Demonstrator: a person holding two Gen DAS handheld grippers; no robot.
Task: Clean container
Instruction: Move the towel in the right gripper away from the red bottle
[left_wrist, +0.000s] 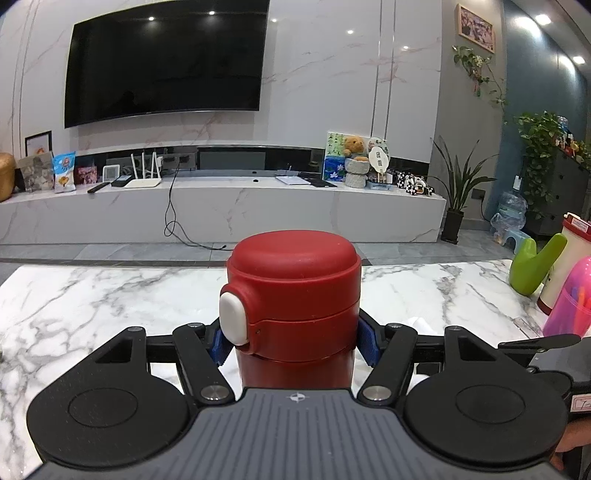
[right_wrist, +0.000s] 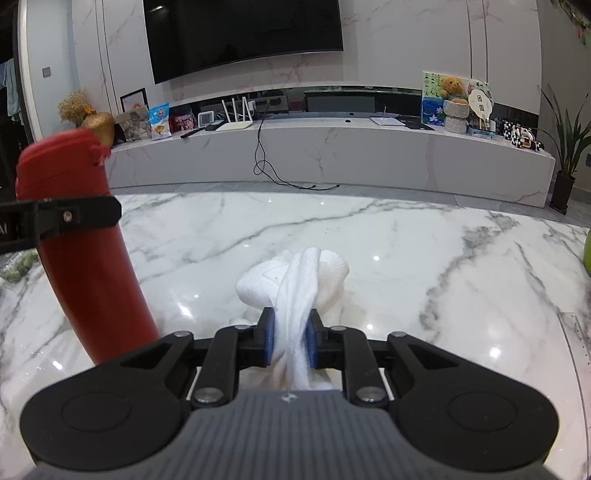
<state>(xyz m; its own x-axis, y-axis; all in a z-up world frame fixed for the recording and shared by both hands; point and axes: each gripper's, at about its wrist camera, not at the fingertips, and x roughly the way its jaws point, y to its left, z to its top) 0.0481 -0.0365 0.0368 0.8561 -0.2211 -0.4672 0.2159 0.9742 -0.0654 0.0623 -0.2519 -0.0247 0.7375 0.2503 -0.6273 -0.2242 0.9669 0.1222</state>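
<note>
A red flask (left_wrist: 295, 306) with a red lid and a white push button stands upright on the white marble table (left_wrist: 92, 295). My left gripper (left_wrist: 295, 343) is shut on the flask just below the lid, its blue pads on both sides. In the right wrist view the flask (right_wrist: 85, 258) is at the left with the left gripper's black finger (right_wrist: 74, 218) across it. My right gripper (right_wrist: 290, 341) is shut on a bunched white cloth (right_wrist: 295, 280), held over the table to the right of the flask.
A green object (left_wrist: 532, 262), a white jug with a red band (left_wrist: 569, 258) and a pink container (left_wrist: 572, 306) stand at the table's right edge. Beyond the table are a floor gap, a long marble TV bench (right_wrist: 332, 155) and a wall TV.
</note>
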